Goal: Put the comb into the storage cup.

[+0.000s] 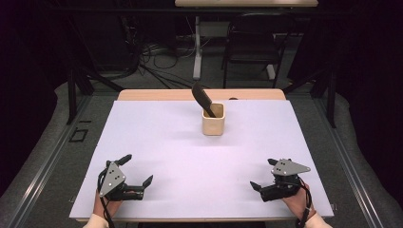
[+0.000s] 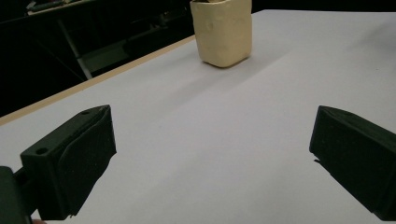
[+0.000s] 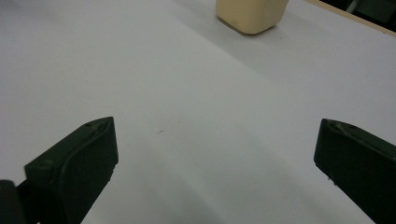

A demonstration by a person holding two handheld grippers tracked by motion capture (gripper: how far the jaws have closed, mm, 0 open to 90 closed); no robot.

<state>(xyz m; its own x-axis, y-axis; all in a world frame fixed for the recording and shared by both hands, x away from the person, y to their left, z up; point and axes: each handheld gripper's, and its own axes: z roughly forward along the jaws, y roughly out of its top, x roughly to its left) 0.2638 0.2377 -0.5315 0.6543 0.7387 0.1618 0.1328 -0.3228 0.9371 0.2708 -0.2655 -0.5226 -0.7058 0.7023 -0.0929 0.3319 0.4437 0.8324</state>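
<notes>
Left claw [image 1: 139, 170] sits lower left of the high view, jaws spread wide, nothing btwn them, resting low on the table [image 1: 157, 142]. Right claw [image 1: 265, 174] mirrors it at lower right, jaws also wide apart and empty. Both are well apart from the only things on the table.

Those are a cream cup [image 1: 213, 118], upper centre of the high view, near the far edge, w/ a black spatula [image 1: 204, 99] standing in it, blade end up and leaning toward upper left. In the left gripper view the cup [image 2: 222, 31] is at top centre, beyond the parted jaws; in the right gripper view its base [image 3: 250, 13] is at top, right of centre.

Step in hand, as I read it: neither claw is engaged w/ anything, so this looks like a rest pose, either before a reach or after the spatula is stowed. Can't tell which.

If a reach comes next: it calls for one claw to travel fwd to the cup, rise to the blade above the rim, close on it, lift straight up. The cup may tip, so the other claw could steady it.
</notes>
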